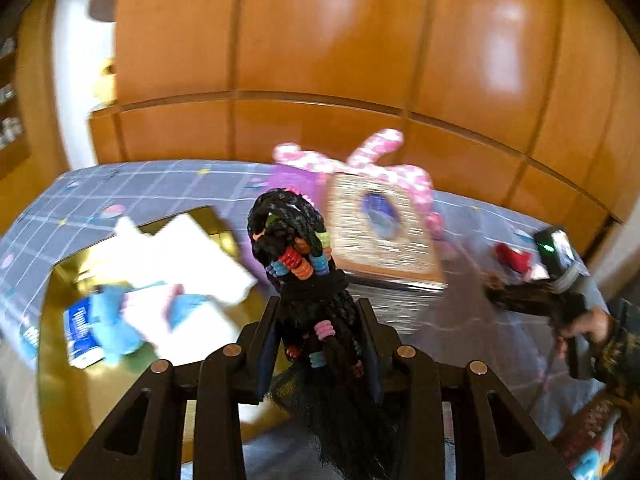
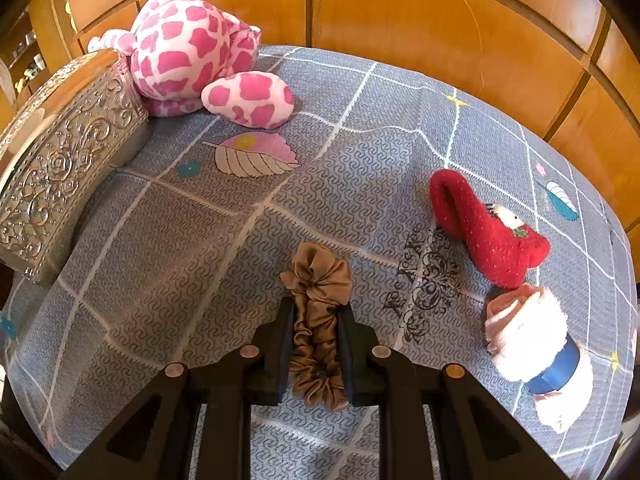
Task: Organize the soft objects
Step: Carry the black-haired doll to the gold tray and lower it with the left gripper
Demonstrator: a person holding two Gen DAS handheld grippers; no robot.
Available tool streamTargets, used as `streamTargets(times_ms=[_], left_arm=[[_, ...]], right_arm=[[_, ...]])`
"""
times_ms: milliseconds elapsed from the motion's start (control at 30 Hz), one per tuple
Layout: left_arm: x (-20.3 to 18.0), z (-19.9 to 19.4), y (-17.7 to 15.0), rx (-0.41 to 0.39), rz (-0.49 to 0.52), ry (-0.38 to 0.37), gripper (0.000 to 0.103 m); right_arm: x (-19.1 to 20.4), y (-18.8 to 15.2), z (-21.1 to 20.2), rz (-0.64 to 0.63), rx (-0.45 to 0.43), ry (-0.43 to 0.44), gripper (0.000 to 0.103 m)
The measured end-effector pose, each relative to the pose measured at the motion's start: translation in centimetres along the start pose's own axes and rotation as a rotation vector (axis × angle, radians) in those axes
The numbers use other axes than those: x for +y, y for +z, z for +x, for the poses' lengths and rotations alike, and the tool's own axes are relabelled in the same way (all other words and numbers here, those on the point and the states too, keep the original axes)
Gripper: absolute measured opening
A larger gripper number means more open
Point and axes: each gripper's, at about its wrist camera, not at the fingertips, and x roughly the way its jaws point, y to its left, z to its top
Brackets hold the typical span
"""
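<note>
Both tongs have their hands full

Left gripper (image 1: 320, 320) clenches a black braided hairpiece with coloured beads (image 1: 298, 248) at frame centre; right gripper (image 2: 316, 320) pinches a brown satin scrunchie (image 2: 318, 308) lower centre, over the grey patterned cloth (image 2: 200, 220).

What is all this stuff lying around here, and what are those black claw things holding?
Hair bundle: one, black with coloured bands, between the left gripper's fingers.
Scrunchie: one, brown satin, between the right gripper's fingers.
Plush toy: one, pink and white, behind the metal box.
Metal box: one, embossed silver, on the bedspread.
Sock: one, red, right side of the bedspread.
Fluffy item: one, white and pink with a blue band, below the sock.
Gold tray: one, holding white cloths and a blue soft toy.
Bedspread: one, grey with a white grid.
Wooden panels: orange-brown, behind.
Left gripper: black, clamped.
Right gripper: black, clamped.
</note>
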Motion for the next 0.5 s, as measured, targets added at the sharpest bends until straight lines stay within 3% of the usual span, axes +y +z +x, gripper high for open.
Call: streamTargets(times_ms=[500], left_arm=[[10.0,1.2,-1.2,0.028,-0.156,0.240,0.036]], right_arm=[[-0.2,0.0,0.1,-0.005,-0.006,0.003,0.019]])
